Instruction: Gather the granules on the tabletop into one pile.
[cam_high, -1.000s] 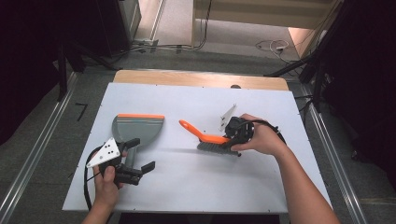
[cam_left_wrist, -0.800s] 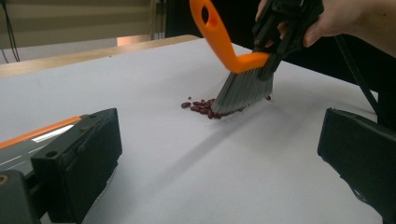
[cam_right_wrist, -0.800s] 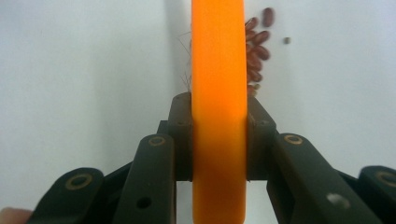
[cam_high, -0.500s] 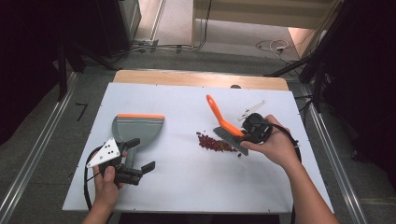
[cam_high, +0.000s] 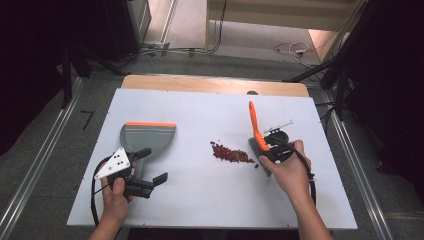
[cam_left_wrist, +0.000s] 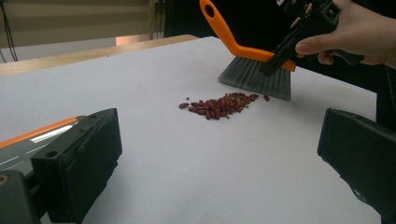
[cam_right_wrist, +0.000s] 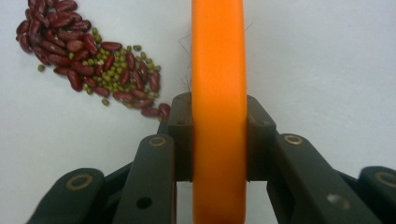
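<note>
We work at a white counter that spans the scene from left to right. On its left half lies the grey dustpan, its orange lip turned to the far side, handle pointing near. It looks like light, stiff plastic, likely to skate on the smooth surface unless we pin it; the handle is the natural place to take hold.

Right of centre, our right tongs are clamped on the brush. The right gripper view shows both black pads pressed flat against the sides of its orange back, low near the bristle block. That rigid spine suits a firm pinch, while the grey bristles are soft and will splay under pressure, so we judge a light downward push is enough. The long handle rises toward the far side.

Our left tongs rest near the dustpan handle, just to its near side, jaws standing wide apart with nothing between them.

Smallest is the pile of beans, dark red ones mixed with little green ones, lying just left of the bristles, well apart from the dustpan. They are hard, round and loose, so they will roll and scatter under a fast stroke.
</note>
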